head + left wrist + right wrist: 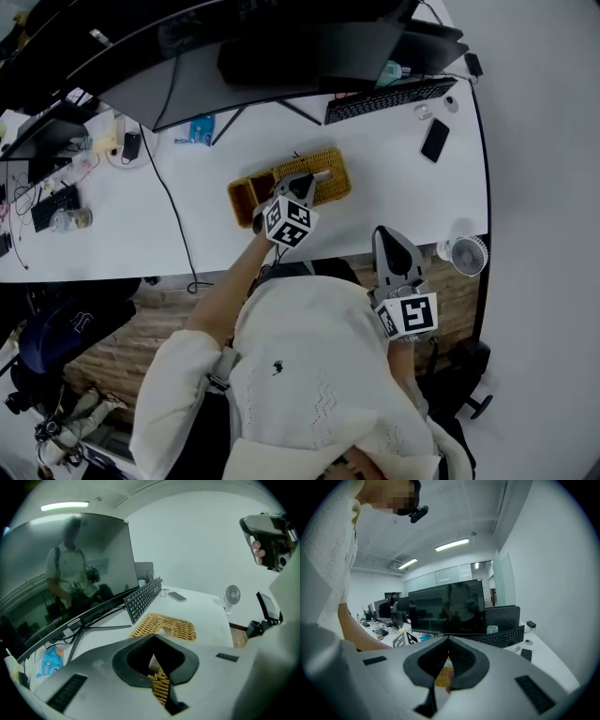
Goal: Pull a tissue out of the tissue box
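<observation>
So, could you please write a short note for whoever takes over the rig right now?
Left tongs: shut, tips down at the top of the woven tissue box; whether a tissue is pinched cannot be seen.
Right tongs: shut, empty, held back over the near edge of the white desk.
Box: on the desk.
Done: left tongs brought to the box.
Left: pull a tissue out; none shows outside the box.

White curved worktop (394, 187), plain white wall (201, 541) behind it. Big dark curved monitor (281, 47) on a black stand at the back, black keyboard (389, 100) in front, black phone (435, 140) near the keyboard's end, small white desk fan (466, 255) at the near edge. Brown wood-pattern floor (112, 347) below. Open-plan office: more desks with screens (379, 627), white ceiling, lit strip lamps (452, 544).
</observation>
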A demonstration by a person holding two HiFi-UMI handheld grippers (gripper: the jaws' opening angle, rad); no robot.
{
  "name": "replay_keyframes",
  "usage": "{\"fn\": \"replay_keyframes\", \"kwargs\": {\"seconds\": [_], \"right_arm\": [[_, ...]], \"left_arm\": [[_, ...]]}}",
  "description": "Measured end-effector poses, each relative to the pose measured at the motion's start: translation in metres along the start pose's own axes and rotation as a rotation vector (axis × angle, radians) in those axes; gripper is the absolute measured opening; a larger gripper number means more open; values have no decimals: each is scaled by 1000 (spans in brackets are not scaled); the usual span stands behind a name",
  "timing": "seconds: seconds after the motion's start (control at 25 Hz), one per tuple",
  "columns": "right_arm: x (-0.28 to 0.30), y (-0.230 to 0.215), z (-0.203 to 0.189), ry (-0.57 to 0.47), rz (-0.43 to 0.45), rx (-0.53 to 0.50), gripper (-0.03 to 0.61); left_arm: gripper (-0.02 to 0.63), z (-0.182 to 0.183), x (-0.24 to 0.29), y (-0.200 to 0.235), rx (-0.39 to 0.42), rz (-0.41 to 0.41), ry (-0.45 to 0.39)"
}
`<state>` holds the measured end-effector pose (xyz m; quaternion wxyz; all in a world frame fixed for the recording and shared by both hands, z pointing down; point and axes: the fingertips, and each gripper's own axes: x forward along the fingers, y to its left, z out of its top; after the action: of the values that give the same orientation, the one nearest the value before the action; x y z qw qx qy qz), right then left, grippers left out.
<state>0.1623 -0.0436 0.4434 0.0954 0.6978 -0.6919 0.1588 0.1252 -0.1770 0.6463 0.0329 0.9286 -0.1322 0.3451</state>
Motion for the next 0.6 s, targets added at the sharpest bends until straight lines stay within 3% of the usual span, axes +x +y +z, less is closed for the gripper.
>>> {"fn": "replay_keyframes", "kwargs": {"seconds": [0.6], "right_arm": [[1,1,4,-21,64,-12,0]], "left_arm": [[14,12,-26,1,-80,58,-81]]}}
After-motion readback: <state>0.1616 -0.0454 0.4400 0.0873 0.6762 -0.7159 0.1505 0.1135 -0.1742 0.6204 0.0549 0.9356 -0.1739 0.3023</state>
